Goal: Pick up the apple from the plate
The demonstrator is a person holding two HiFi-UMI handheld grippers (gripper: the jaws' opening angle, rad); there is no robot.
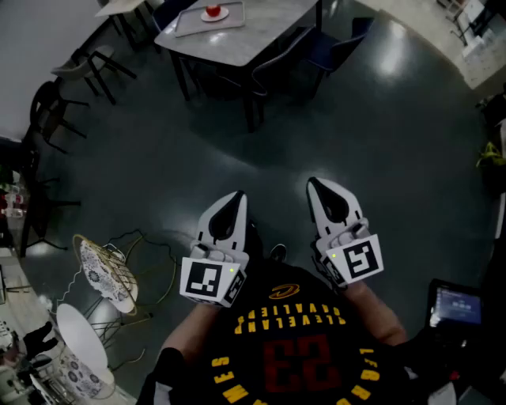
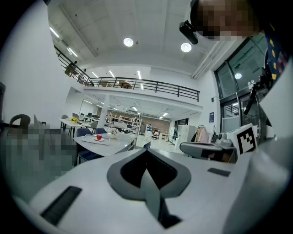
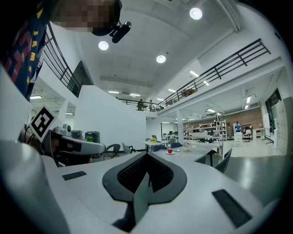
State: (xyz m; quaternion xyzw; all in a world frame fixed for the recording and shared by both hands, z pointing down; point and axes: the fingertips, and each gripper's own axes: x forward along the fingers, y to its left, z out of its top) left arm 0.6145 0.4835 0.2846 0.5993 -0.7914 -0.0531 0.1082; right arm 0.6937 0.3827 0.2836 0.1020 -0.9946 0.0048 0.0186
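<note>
A red apple (image 1: 213, 10) sits on a small white plate (image 1: 215, 16) on a tray (image 1: 186, 27), on a grey table (image 1: 261, 32) at the top of the head view, far from both grippers. The same apple (image 2: 99, 136) is tiny in the left gripper view, and the apple (image 3: 170, 151) shows small in the right gripper view. My left gripper (image 1: 236, 195) and right gripper (image 1: 314, 183) are held close to the person's chest over the dark floor. Both are shut, jaws pressed together, nothing held.
Dark blue chairs (image 1: 336, 49) surround the table. Black chairs (image 1: 47, 107) stand at the left. A wire-frame stool with patterned top (image 1: 103, 273) and a white round seat (image 1: 79, 336) sit at lower left. A screen (image 1: 457, 307) glows at lower right.
</note>
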